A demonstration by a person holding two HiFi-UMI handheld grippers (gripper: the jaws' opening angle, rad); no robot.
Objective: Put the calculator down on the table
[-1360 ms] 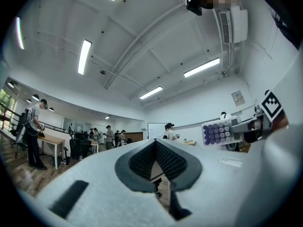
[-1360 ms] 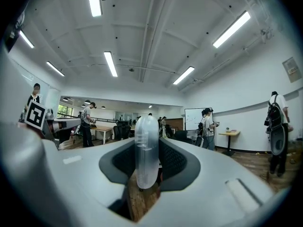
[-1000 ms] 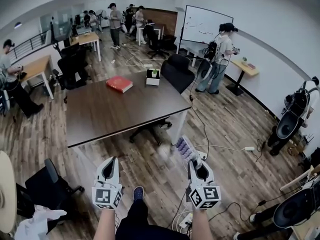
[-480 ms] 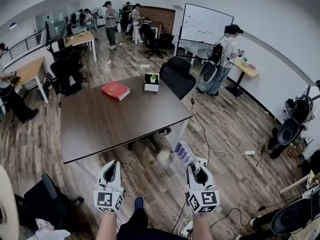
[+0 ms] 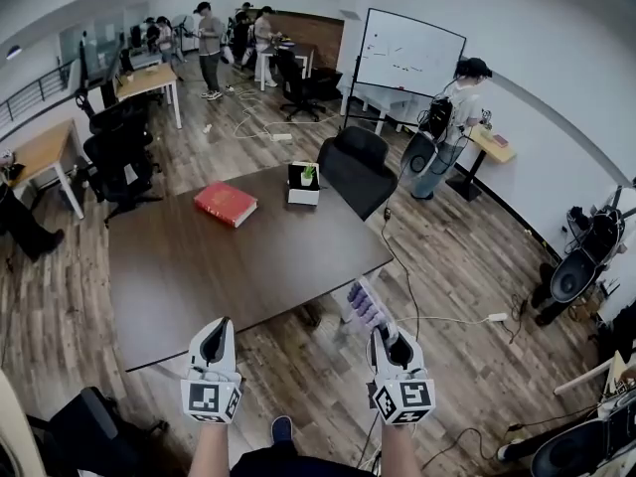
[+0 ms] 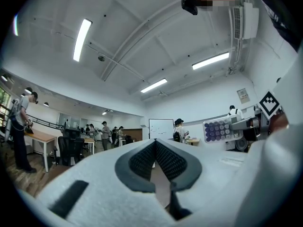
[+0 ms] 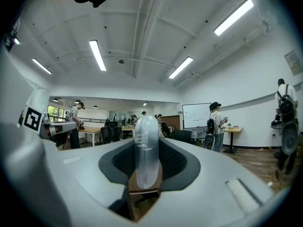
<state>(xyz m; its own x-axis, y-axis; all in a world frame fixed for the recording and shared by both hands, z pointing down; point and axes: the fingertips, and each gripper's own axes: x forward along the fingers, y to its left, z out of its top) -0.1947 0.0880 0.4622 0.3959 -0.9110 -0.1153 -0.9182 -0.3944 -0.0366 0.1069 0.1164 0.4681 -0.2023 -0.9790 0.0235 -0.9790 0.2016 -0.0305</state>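
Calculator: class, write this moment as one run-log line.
right gripper: shut on white purple-keyed calculator | left gripper: shut, empty | dark brown table: calculator not yet set down

left gripper point(image 5: 220, 327): white shell, dark grey jaws | right gripper point(image 5: 385, 333): same | marker cubes point(image 5: 212, 397): black-white squares | dark trousers point(image 5: 260, 462) | blue shoe point(image 5: 282, 428)

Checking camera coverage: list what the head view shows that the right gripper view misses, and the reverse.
Head view only: the book and box on the table, and the floor. Right gripper view only: ceiling lights, and the calculator edge-on between the right tool's pads. Both: calculator, whiteboard, left tool.
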